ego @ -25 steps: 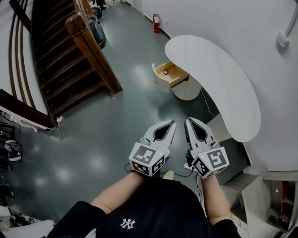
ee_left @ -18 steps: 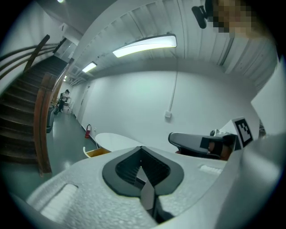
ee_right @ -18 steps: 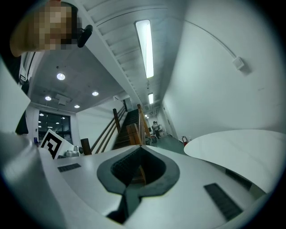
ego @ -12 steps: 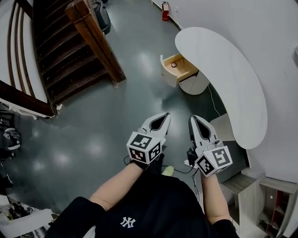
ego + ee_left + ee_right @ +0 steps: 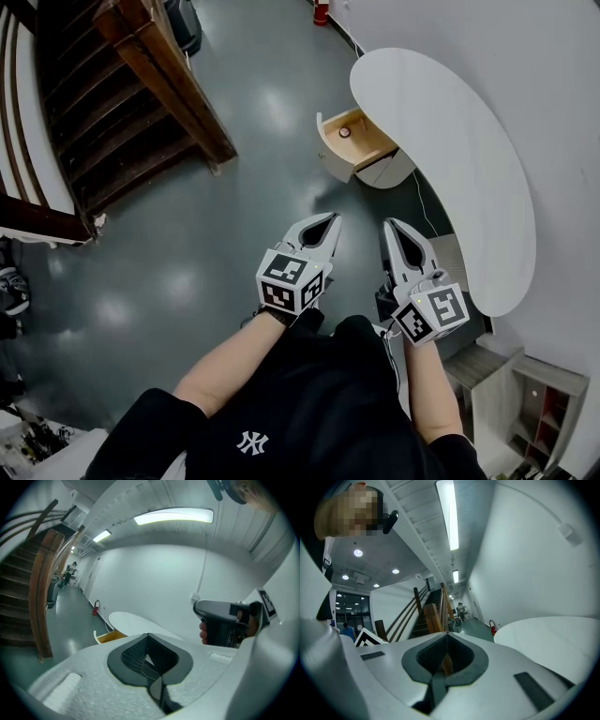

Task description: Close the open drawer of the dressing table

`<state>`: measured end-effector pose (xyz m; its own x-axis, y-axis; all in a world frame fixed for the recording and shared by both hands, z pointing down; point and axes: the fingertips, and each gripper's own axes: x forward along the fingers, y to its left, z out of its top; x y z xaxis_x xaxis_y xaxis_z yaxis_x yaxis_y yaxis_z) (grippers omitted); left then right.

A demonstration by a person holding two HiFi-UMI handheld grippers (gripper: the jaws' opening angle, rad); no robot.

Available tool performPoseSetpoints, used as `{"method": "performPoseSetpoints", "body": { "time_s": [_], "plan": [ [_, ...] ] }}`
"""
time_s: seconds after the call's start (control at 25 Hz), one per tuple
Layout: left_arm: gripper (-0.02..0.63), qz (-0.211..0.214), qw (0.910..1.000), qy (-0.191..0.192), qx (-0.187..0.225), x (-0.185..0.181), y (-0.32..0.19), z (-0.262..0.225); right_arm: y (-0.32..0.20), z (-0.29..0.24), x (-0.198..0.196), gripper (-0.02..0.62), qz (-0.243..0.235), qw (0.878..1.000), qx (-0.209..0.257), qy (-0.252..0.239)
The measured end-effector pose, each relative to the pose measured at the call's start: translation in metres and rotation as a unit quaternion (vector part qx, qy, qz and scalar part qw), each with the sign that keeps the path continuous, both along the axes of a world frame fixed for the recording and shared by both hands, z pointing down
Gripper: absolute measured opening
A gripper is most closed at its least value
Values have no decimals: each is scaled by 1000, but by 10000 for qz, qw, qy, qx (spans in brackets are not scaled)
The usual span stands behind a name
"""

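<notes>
Nearer the open drawer now, left gripper and right gripper carry clenched, empty jaws, likely for pushing.

Glossy grey floor mirroring the lights, dark varnished wooden staircase upper left, smooth matt white tabletop, pale wood lining the drawer.

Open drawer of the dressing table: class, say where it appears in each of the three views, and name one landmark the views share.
Head view: the open drawer is upper centre, jutting left from the white tabletop.
Left gripper view: open drawer low, left of centre, beside the white tabletop.
Right gripper view: not in it.
Shared landmark: the white tabletop, seen in all three.
</notes>
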<state>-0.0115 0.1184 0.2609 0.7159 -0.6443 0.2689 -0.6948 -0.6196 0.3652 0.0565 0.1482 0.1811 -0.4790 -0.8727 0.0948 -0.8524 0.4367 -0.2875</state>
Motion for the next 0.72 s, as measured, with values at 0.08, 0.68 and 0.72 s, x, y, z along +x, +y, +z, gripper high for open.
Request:
{"method": "performPoseSetpoints", "body": {
  "time_s": [0.08,0.68,0.72],
  "plan": [
    [9,-20,9999,7,-135,-2,-16,8,-14,0,-3,15,-38,10000,-23,49],
    [10,-616,9909,381,-1137,10,-173,102,-161,40,16,15,-711,9973,-169,108],
    [9,-681,9889,454,-1240,13,-188,111,-175,44,20,15,-794,9966,-167,140]
  ]
}}
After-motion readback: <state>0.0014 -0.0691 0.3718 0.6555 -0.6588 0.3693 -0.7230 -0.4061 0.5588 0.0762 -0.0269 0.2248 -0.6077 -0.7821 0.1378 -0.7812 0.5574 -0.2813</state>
